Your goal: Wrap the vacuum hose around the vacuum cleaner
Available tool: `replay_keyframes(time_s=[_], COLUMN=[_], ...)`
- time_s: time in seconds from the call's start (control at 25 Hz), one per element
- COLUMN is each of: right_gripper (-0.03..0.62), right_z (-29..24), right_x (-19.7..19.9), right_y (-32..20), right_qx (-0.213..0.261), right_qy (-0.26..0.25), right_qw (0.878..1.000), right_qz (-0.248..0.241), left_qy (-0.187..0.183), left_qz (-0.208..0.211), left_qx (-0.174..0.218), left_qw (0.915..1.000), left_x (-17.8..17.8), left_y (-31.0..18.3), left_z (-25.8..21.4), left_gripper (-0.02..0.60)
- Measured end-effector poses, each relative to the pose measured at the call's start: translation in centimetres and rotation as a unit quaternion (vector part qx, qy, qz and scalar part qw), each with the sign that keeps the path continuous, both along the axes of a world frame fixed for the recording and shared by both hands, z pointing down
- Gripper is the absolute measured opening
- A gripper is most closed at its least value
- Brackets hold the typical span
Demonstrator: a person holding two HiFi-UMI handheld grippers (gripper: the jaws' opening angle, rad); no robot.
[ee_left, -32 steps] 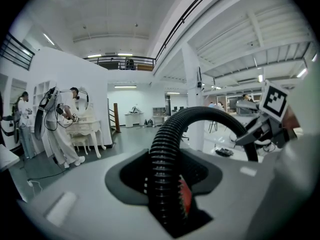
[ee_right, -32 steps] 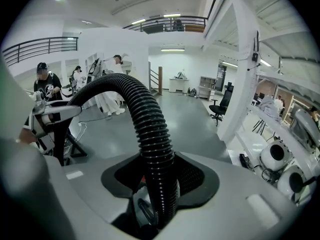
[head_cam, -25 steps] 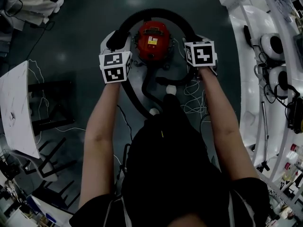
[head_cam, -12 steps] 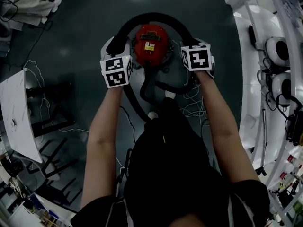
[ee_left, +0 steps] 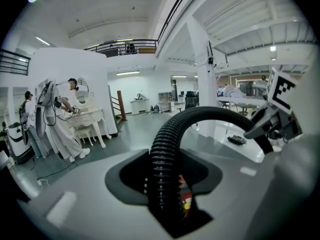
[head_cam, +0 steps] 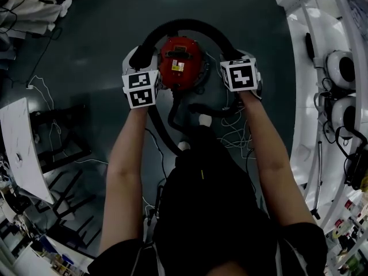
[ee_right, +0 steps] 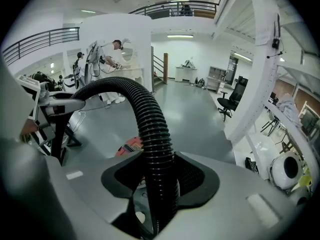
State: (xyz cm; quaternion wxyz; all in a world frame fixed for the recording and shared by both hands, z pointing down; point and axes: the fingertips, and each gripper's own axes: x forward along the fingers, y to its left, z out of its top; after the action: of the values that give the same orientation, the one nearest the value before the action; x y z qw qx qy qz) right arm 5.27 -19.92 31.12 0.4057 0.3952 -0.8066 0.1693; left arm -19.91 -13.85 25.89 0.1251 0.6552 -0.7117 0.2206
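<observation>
**Head view:** you are holding the black hose (head_cam: 184,22) in an arch over the far side of the red vacuum cleaner (head_cam: 179,62), which is standing on the floor (head_cam: 98,50) between your hands. The left tongs (head_cam: 138,57) are gripping the arch's left end, and the right tongs (head_cam: 234,49) its right end.

**Left gripper view:** the tongs are clamping the ribbed hose, with a patch of red showing just behind it.

**Right gripper view:** the tongs are likewise clamping the hose, which is curving away leftward.
</observation>
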Motion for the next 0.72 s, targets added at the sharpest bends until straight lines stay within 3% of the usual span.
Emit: replay_keyframes(time_s=[0.24, 0.52, 0.72], right_gripper=[0.186, 0.181, 0.179], right_z=[2.5, 6.9, 9.2], right_x=[-0.1, -1.1, -1.2], right_y=[-2.5, -2.2, -1.9], right_qx=[-0.022, -0.088, -0.101], right_qy=[0.005, -0.028, -0.02], right_qw=[1.0, 0.996, 0.995], right_qz=[-0.009, 0.008, 0.011], left_qy=[-0.007, -0.035, -0.028], left_qz=[-0.001, 0.017, 0.022], left_qx=[-0.022, -0.041, -0.064], left_qw=[0.9997, 0.9984, 0.9974], left_x=[-0.2, -0.4, -0.9], left_y=[-2.7, -5.2, -5.6], left_z=[2.1, 3.9, 6.8], left_gripper=[0.184, 0.186, 0.186])
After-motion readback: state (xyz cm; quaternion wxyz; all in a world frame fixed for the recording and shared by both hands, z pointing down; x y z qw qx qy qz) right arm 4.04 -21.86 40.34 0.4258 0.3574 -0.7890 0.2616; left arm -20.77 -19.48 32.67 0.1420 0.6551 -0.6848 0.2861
